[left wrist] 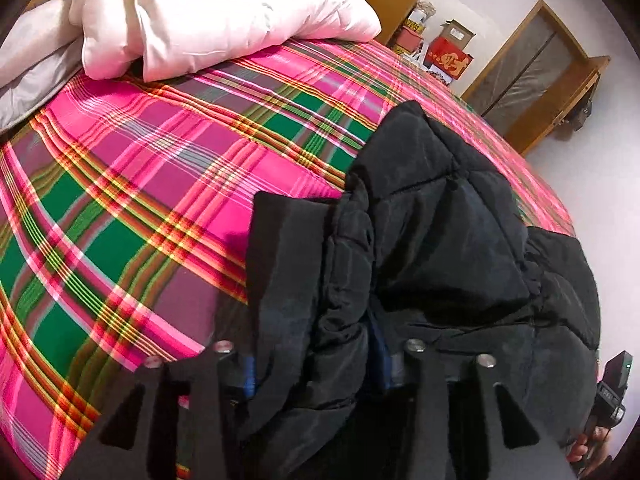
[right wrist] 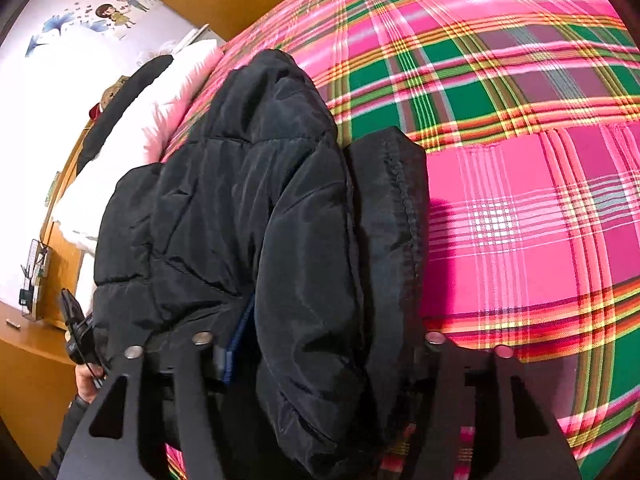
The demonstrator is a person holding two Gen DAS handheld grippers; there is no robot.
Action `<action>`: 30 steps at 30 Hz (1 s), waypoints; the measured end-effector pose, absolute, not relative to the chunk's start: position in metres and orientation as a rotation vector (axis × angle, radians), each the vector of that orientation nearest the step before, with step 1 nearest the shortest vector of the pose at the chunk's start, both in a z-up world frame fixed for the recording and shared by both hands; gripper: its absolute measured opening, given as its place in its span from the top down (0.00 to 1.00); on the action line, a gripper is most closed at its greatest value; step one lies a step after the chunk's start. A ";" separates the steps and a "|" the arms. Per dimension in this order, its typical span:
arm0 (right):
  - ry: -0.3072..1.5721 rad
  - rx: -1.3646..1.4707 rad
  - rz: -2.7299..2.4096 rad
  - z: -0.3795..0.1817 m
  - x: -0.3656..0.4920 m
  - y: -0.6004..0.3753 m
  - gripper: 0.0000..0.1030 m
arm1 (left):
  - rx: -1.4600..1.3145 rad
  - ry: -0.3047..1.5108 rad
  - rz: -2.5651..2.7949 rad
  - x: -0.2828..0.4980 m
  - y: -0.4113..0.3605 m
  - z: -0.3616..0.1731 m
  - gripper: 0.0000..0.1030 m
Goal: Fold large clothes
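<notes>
between the fingers of the left hand-held gripper (left wrist: 316, 354) a thick bunch of the black puffer jacket (left wrist: 440, 240) is clenched; the right hand-held gripper (right wrist: 320, 344) grasps another bunch of it. ahead of both, the jacket drapes onto the plaid bed (left wrist: 120, 200), apparently doubled over. the folding looks partway done: it seems bundled, not yet laid flat and squared.

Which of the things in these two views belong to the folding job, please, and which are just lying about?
Part of the job:
black padded jacket
left gripper, closed on the jacket
right gripper, closed on the jacket
plaid bedspread, the folding surface

Just lying about:
white pillow
red boxes
wall sticker
</notes>
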State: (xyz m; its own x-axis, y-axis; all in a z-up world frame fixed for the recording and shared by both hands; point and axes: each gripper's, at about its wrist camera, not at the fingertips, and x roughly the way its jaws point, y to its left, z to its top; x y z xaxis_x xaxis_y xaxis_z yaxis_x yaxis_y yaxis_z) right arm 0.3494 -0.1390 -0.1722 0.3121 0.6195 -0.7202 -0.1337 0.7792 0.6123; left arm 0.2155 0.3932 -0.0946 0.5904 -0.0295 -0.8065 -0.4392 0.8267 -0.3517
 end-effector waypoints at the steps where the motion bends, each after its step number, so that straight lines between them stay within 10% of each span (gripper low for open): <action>1: 1.161 0.487 0.519 -0.171 0.350 -0.139 0.36 | -0.558 0.924 0.264 0.216 0.394 -0.093 0.45; 18: 0.950 0.239 0.432 -0.066 0.334 -0.132 0.34 | -0.417 0.772 0.225 0.212 0.356 0.004 0.40; 30: 1.012 0.071 0.478 -0.118 0.386 -0.061 0.34 | -0.240 0.910 0.248 0.310 0.323 -0.054 0.39</action>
State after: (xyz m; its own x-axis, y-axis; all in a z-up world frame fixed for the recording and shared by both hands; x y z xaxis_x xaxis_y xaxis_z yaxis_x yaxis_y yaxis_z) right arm 0.3864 -0.0608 -0.1176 0.4366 0.4159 -0.7977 -0.3517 0.8951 0.2742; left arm 0.3098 0.3231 -0.0542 0.5894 0.1099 -0.8003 -0.3114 0.9450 -0.0996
